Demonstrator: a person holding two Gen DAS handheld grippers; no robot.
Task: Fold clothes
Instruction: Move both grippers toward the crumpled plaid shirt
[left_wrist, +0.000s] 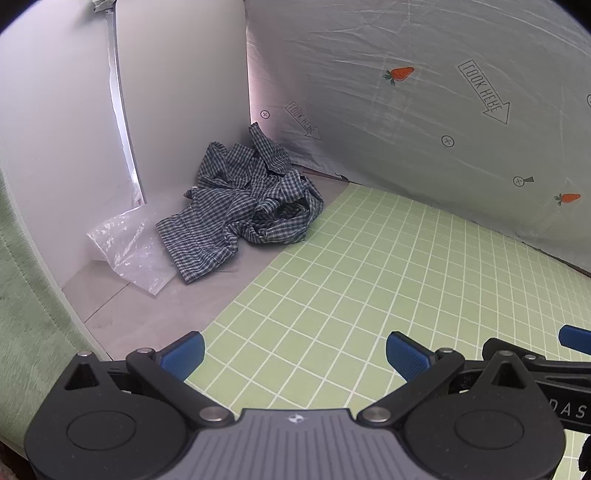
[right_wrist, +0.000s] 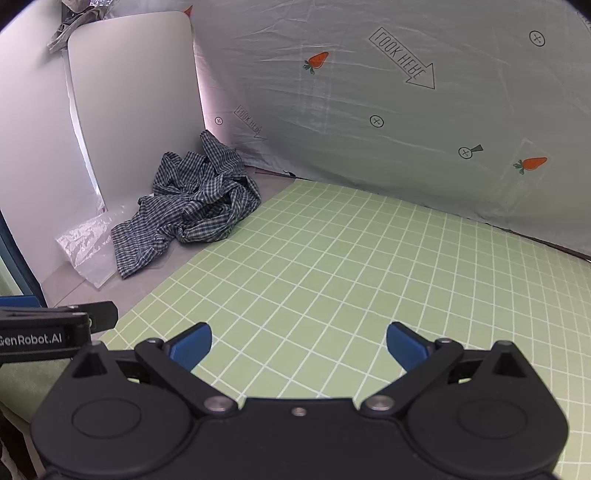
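A crumpled blue-and-white checked garment (left_wrist: 240, 206) lies in the far left corner, partly off the green grid mat (left_wrist: 351, 277). It also shows in the right wrist view (right_wrist: 192, 210). My left gripper (left_wrist: 295, 354) is open and empty, low over the near edge of the mat, well short of the garment. My right gripper (right_wrist: 299, 347) is open and empty too, beside the left one, over the mat (right_wrist: 351, 277). The right gripper's blue fingertip (left_wrist: 574, 338) shows at the left view's right edge. The left gripper's body (right_wrist: 48, 332) shows at the right view's left edge.
A clear plastic bag (left_wrist: 129, 251) lies left of the garment against white boards (left_wrist: 177, 92). A grey printed cloth backdrop (left_wrist: 424, 110) with carrots and arrows closes off the far side. A green fuzzy fabric (left_wrist: 26, 295) borders the left.
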